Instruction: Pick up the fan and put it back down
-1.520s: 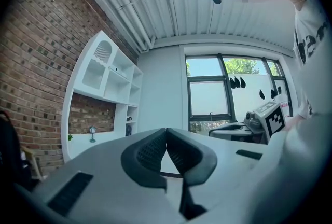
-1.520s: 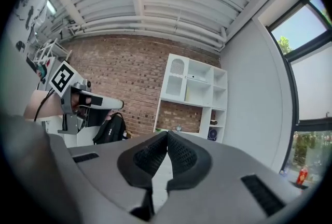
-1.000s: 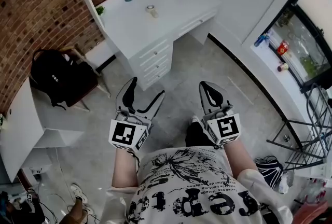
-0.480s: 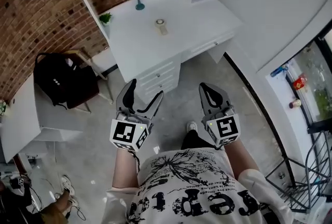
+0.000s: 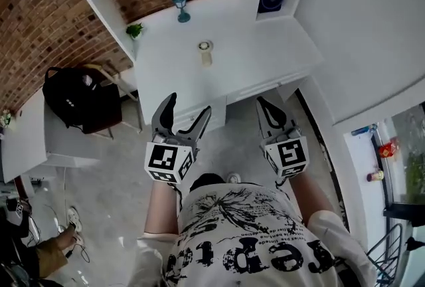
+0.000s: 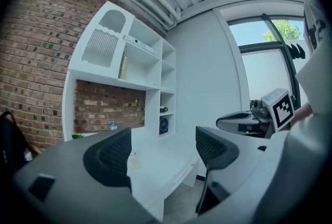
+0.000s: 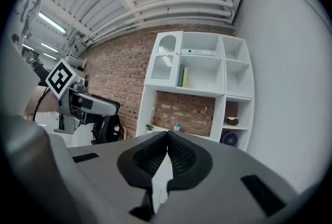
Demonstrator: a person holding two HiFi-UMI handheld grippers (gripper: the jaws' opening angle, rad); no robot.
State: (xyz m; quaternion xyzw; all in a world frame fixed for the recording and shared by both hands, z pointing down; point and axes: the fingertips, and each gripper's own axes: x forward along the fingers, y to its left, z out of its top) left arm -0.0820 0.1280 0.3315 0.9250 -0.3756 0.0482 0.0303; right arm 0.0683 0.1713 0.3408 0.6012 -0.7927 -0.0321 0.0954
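A small white fan [image 5: 205, 52] lies near the middle of the white desk [image 5: 265, 60]; in the left gripper view the fan [image 6: 134, 158] shows pale, just beside the left jaw. My left gripper [image 5: 188, 106] is held short of the desk's front edge and stands open, with nothing between its jaws [image 6: 163, 150]. The right gripper [image 5: 264, 103] is level with it to the right, also short of the desk, with its jaws pressed together on nothing [image 7: 167, 137]. Both are well apart from the fan.
A blue goblet [image 5: 180, 6] and a small green plant [image 5: 135, 30] stand at the desk's back. A dark round object [image 5: 269, 0] sits in a shelf cubby. A black backpack [image 5: 70, 96] rests on a chair at left, beside a white side table [image 5: 40, 139].
The view has closed in on the desk, which now lies just ahead of both grippers. The left gripper stays open and the right stays shut.
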